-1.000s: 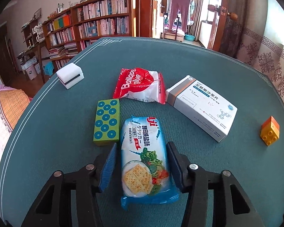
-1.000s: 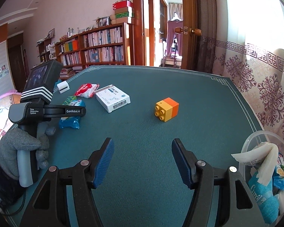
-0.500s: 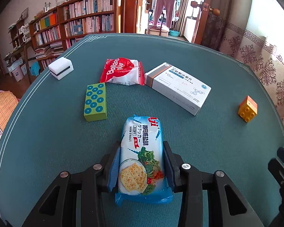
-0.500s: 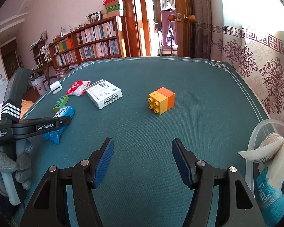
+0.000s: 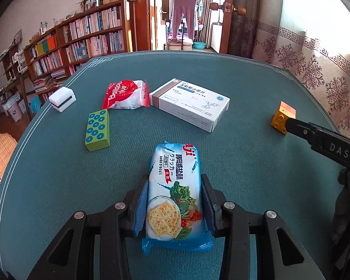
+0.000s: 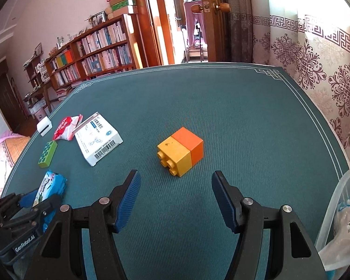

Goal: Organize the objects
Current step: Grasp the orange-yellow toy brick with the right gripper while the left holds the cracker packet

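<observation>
My left gripper (image 5: 173, 206) was clamped across the soda-biscuit packet (image 5: 175, 193), low over the worktop (image 5: 58, 175), ready to carry | my right gripper (image 6: 175, 198) stood apart, empty, squared up just short of the yellow-orange brick (image 6: 180, 152) | green felt worktop, medicine box (image 5: 191, 103), red balloon bag (image 5: 126, 94), green block (image 5: 98, 129); bookshelves (image 5: 81, 39) behind.

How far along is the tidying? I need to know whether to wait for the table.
Early on. Done: a clear container at the table edge already holds some packets. In hand: the left gripper, whose jaws have just been closing, clamps the cracker packet; the right gripper is open, near the yellow-orange block. Left: that block, green block, red packet, medicine box, white box.
</observation>
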Tool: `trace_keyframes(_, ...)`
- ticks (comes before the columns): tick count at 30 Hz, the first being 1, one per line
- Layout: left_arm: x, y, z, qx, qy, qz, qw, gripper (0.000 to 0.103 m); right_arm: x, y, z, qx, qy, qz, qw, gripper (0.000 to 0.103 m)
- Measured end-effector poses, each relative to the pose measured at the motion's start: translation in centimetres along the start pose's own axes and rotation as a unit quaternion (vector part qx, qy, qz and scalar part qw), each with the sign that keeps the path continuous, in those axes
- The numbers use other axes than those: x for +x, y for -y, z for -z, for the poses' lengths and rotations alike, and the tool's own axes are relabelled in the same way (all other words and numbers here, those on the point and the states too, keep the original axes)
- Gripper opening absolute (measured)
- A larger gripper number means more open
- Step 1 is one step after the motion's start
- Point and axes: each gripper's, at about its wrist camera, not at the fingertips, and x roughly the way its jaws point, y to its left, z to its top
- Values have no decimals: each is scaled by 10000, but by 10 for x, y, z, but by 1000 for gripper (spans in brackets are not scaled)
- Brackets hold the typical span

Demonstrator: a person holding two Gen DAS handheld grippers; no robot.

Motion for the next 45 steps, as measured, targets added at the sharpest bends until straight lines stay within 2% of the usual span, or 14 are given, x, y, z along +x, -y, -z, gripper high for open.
trace_keyframes(7, -4, 23, 8, 555, 135, 118, 9983, 43, 24, -3, -13, 0, -72, 39, 10000, 65)
trace_keyframes(17, 4, 20, 7, 391, 0, 262, 9989, 43, 44, -4, -19, 53, -282, 99, 9995, 64)
trace_keyframes(20, 4, 20, 8, 386, 3, 263, 9989, 43, 45, -5, -20, 29, -287, 179, 9994, 57)
trace_keyframes(21, 4, 20, 8, 378, 0, 268, 9989, 43, 45, -5, -20, 38, -283, 206, 9994, 50)
trace_keyframes(25, 3, 18, 10, 347, -7, 305, 9989, 43, 43, -3, -18, 61, -261, 200, 9994, 44)
trace_keyframes(34, 2, 14, 10, 220, -7, 435, 9988, 43, 17, -16, 4, -141, -169, 120, 9997, 33)
trace_keyframes(45, -9, 13, 8, 120, 146, 935, 9954, 43, -40, -18, 25, -139, 138, -198, 9996, 33)
